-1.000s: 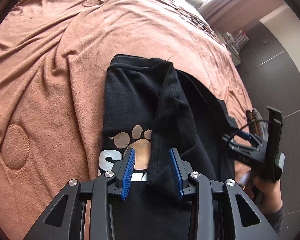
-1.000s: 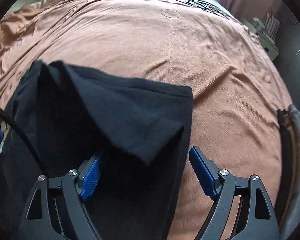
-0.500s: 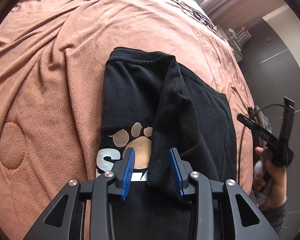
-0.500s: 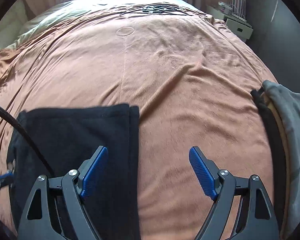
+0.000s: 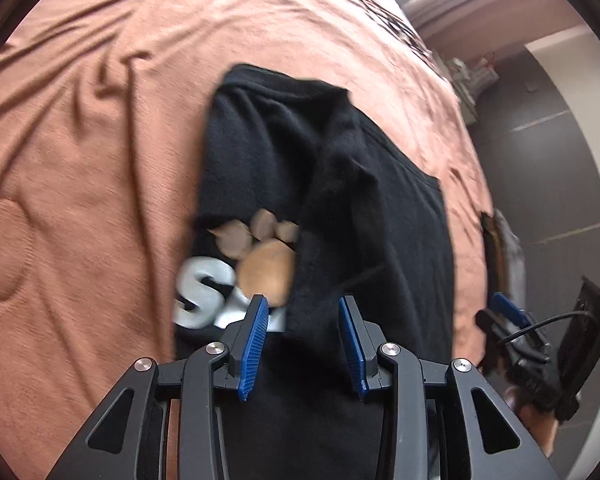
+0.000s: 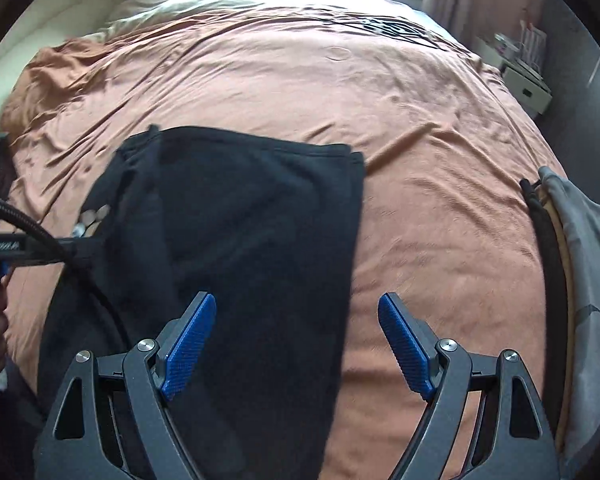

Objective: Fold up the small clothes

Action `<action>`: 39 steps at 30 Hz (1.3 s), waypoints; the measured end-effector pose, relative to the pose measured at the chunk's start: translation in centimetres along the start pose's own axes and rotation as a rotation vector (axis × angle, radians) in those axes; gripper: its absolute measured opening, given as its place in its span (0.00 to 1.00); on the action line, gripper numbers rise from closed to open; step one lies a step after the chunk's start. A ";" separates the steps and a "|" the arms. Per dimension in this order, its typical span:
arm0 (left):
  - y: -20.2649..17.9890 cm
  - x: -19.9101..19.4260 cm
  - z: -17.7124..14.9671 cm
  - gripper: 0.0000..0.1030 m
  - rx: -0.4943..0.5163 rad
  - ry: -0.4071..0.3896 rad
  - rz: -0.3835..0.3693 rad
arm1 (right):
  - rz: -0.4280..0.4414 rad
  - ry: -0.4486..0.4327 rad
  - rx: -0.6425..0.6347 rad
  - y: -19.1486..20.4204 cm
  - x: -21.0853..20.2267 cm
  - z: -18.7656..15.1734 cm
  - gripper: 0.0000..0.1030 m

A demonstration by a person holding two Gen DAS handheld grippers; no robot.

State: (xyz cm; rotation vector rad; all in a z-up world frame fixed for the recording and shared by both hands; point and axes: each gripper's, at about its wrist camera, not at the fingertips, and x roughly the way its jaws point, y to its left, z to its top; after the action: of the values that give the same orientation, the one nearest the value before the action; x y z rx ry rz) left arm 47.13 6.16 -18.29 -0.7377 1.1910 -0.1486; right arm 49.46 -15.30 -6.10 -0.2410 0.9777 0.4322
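A small black T-shirt (image 5: 340,208) with a tan paw print and silver letters lies on the brown bedspread, its right side folded over the middle. My left gripper (image 5: 303,332) is open above the shirt's near part, with a folded flap edge between its blue pads; it grips nothing. The shirt also shows in the right wrist view (image 6: 252,240). My right gripper (image 6: 296,340) is wide open and empty above the shirt's right edge. It shows at the far right of the left wrist view (image 5: 516,328).
The brown bedspread (image 6: 380,100) spreads all around the shirt. A pile of grey and dark clothes (image 6: 572,260) lies at the bed's right edge. A white bedside unit (image 6: 526,84) stands at the far right. Pillows lie at the head of the bed.
My right gripper let go of the shirt's right side, which now lies folded flat, and drew back to the right. My left gripper pulled back a little; the view is blurred.
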 end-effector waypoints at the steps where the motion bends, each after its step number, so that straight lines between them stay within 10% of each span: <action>1: -0.3 0.1 -0.2 0.35 0.006 0.007 -0.014 | 0.008 -0.003 -0.009 0.4 -0.4 -0.3 0.80; 3: -1.0 0.2 -0.4 0.08 0.035 0.007 -0.031 | 0.024 -0.011 -0.025 1.1 -1.1 -0.7 0.80; 22: -3.0 -1.5 1.7 0.09 0.030 -0.076 -0.391 | 0.119 -0.031 -0.183 6.8 0.5 -0.9 0.78; 29: -3.6 -1.7 1.9 0.09 0.029 -0.101 -0.407 | 0.123 -0.055 -0.130 5.0 2.7 0.3 0.13; 39: -0.9 -3.7 2.7 0.31 -0.066 -0.214 -0.318 | 0.066 -0.061 0.013 0.5 5.0 1.2 0.06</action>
State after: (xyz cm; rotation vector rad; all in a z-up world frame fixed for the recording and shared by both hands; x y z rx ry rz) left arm 48.32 8.43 -14.40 -0.9743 0.8729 -0.2880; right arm 52.56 -13.18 -9.60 -0.1834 0.9302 0.4907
